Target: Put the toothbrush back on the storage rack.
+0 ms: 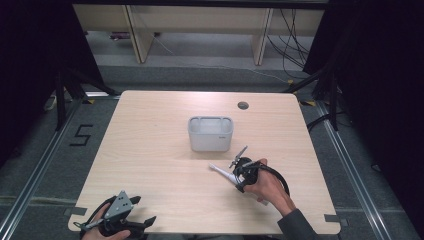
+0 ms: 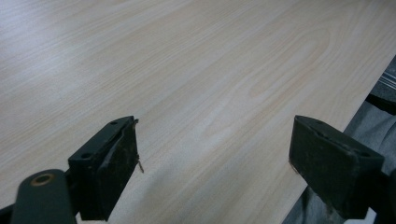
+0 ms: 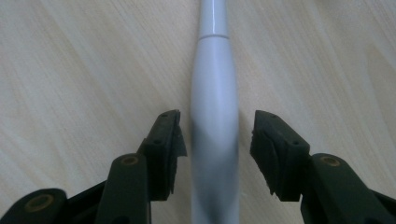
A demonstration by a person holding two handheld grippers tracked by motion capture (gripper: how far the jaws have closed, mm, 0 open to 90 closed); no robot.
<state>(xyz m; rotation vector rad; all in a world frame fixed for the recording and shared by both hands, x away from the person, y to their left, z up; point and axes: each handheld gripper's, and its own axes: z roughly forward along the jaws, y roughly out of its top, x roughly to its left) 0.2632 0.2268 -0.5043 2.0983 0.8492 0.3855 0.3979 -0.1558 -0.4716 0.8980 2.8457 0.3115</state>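
Right, the white handled tool [image 3: 214, 116] lies flat on the table [image 1: 150, 150], just in front of the grey bin [image 1: 210, 133], and the right gripper [image 3: 217, 149] straddles its thick body, jaws a narrow gap apart, a sliver of daylight either side, not yet gripping. Smooth, rounded plastic: close off-centre and I reckon it rolls or squirts out. Down at the near edge the left gripper [image 2: 212, 163] hangs wide open over bare wood.
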